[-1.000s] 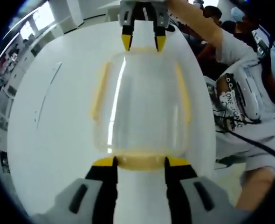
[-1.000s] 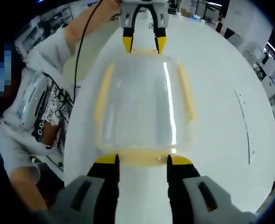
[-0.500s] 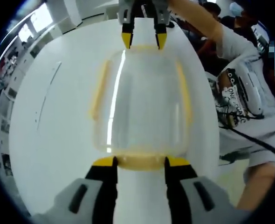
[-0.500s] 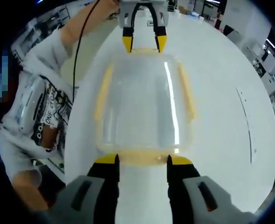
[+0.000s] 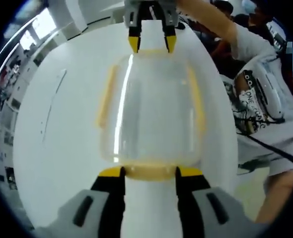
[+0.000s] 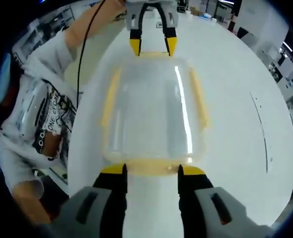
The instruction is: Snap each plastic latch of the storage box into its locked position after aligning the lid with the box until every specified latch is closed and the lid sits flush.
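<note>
A clear storage box (image 5: pixel 149 106) with its clear lid on lies lengthwise on the white table (image 5: pixel 62 148). Yellow latches (image 5: pixel 106 96) run along both long sides (image 5: pixel 196 99). My left gripper (image 5: pixel 150 173) is open at the near short end, its yellow-tipped jaws on either side of the yellow end latch (image 5: pixel 150 171). At the far end the right gripper (image 5: pixel 151 43) stands open over the opposite latch. In the right gripper view the box (image 6: pixel 154 109) lies the same way: my right gripper (image 6: pixel 151 171) brackets its end latch (image 6: pixel 151 167), and the left gripper (image 6: pixel 152 47) stands across.
A person in a white printed shirt (image 5: pixel 258 94) stands by the table edge, an arm (image 5: pixel 206 17) reaching to the far gripper. A black cable (image 6: pixel 82 54) hangs from that arm. A thin line mark (image 5: pixel 52 104) crosses the tabletop beside the box.
</note>
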